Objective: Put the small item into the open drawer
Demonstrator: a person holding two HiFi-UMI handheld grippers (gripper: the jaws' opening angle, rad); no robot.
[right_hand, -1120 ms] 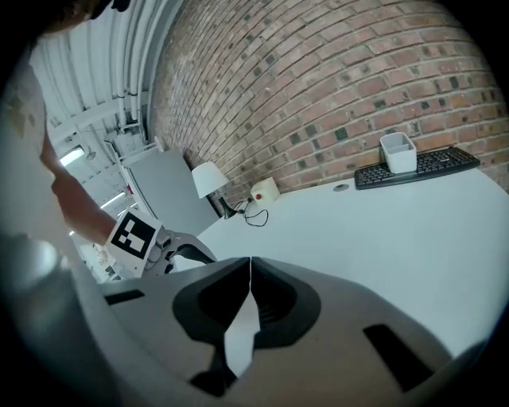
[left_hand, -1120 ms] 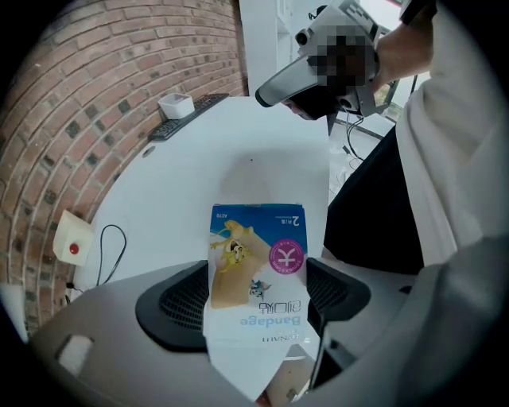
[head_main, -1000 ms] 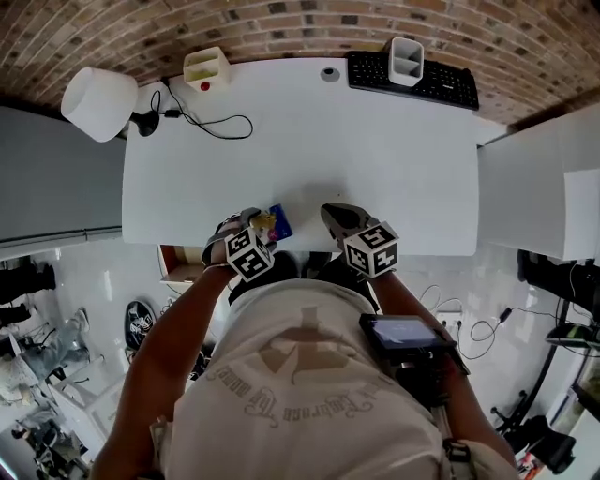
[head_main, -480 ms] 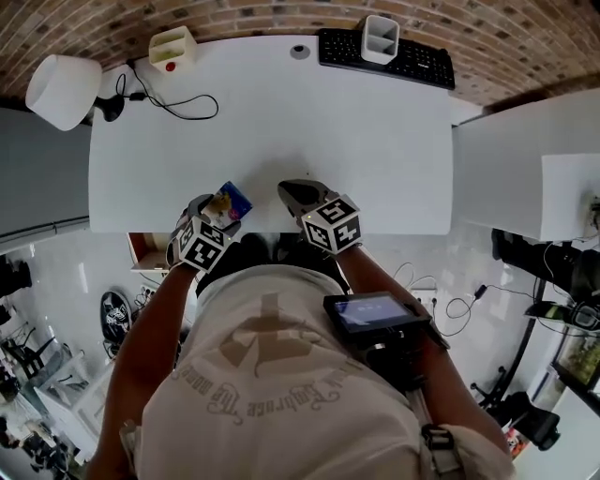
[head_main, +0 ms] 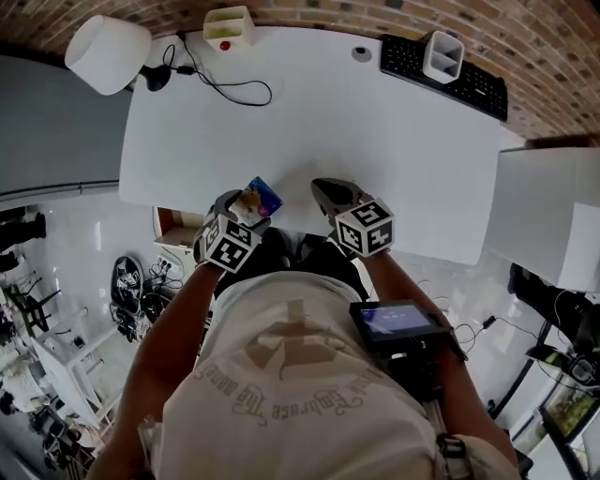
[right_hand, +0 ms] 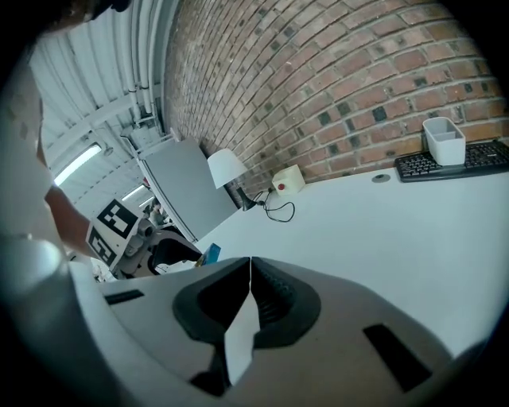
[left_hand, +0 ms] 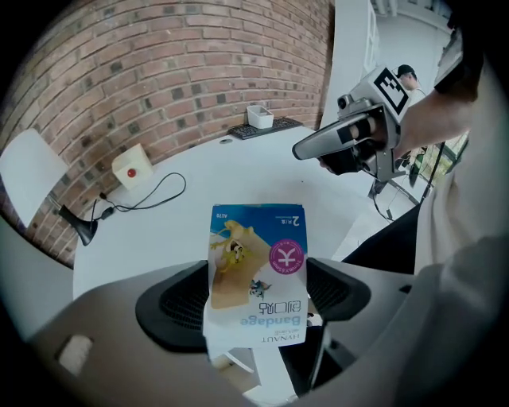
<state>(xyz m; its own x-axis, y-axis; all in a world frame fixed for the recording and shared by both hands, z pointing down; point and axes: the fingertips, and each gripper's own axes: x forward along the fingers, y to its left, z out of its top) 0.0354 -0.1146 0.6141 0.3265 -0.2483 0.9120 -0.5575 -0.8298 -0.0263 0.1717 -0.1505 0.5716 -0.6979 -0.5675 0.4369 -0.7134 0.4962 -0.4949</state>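
Note:
The small item is a blue and tan bandage box point(head_main: 260, 198) and my left gripper point(head_main: 246, 206) is shut on it over the near edge of the white desk point(head_main: 375, 131). In the left gripper view the bandage box point(left_hand: 256, 266) stands upright between the two dark pads, its lower white end reaching below them. The open drawer point(head_main: 172, 228) shows its brown inside under the desk's near left corner, left of that gripper. My right gripper point(head_main: 323, 190) is beside it, jaws shut on nothing, as the right gripper view point(right_hand: 250, 270) confirms.
A white lamp point(head_main: 106, 52), a cream box with a red button point(head_main: 228, 26) and a black cable point(head_main: 230, 84) lie at the far left of the desk. A keyboard point(head_main: 469, 84) and a white holder point(head_main: 442, 54) are far right. A white cabinet point(head_main: 553, 211) stands to the right.
The head view has swung, so the desk sits differently in frame. The box stays held in the left gripper, tilted up at the desk's near edge. The right gripper stays shut alongside.

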